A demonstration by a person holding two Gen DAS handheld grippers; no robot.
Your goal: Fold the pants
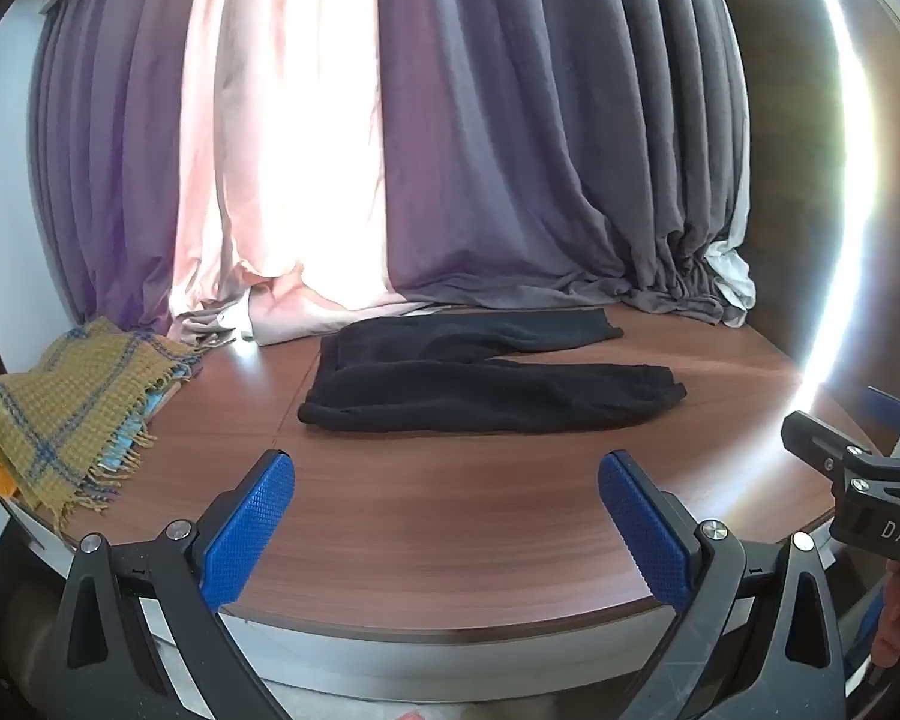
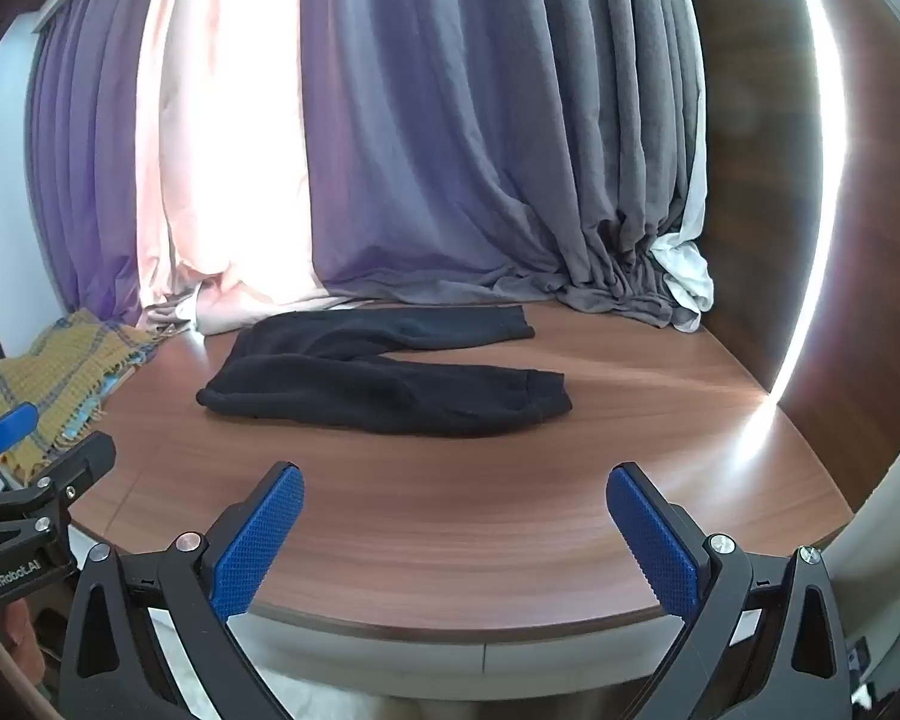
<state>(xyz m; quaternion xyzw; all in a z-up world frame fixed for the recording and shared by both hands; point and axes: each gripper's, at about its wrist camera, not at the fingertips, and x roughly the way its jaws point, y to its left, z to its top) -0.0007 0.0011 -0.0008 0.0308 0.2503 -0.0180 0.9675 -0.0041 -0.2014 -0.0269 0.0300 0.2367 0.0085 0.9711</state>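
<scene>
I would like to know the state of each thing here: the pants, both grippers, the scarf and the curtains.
black pants: lying flat on the table, unfolded, legs spread apart, untouched.
left gripper: open, empty, at the table's near edge.
right gripper: open, empty, at the table's near edge.
yellow plaid scarf: bunched at the table's left edge.
curtains: drawn, hems resting on the table.
</scene>
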